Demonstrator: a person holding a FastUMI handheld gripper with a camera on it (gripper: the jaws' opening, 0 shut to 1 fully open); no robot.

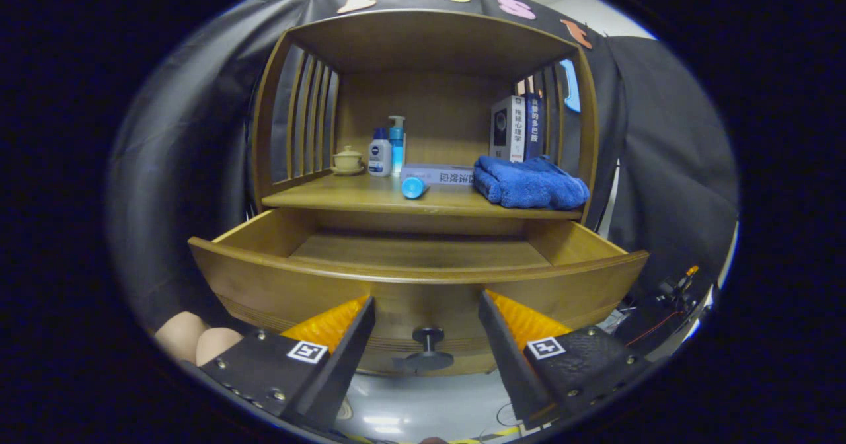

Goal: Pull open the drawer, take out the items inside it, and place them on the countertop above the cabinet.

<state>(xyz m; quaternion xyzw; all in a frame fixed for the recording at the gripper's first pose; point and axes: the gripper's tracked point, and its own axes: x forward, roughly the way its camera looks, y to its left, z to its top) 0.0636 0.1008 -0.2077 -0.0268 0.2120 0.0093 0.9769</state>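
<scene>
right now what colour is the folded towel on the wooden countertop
Blue. The folded towel lies on the wooden countertop, seen best in the gripper view; the open gripper hangs before the drawer knob.

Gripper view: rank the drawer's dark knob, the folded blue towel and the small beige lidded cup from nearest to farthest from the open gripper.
1. Drawer's dark knob, between the gripper fingers.
2. Folded blue towel, on the countertop's right.
3. Small beige lidded cup, back left by the slats.

Soft, even light falls from above on the wooden cabinet (pixel 423 166); the drawer (pixel 416 279) floor and shelf recess lie in mild shadow. Fisheye distortion bows the drawer front and cabinet posts, and glare shines on the pale floor (pixel 410 411) below.
</scene>
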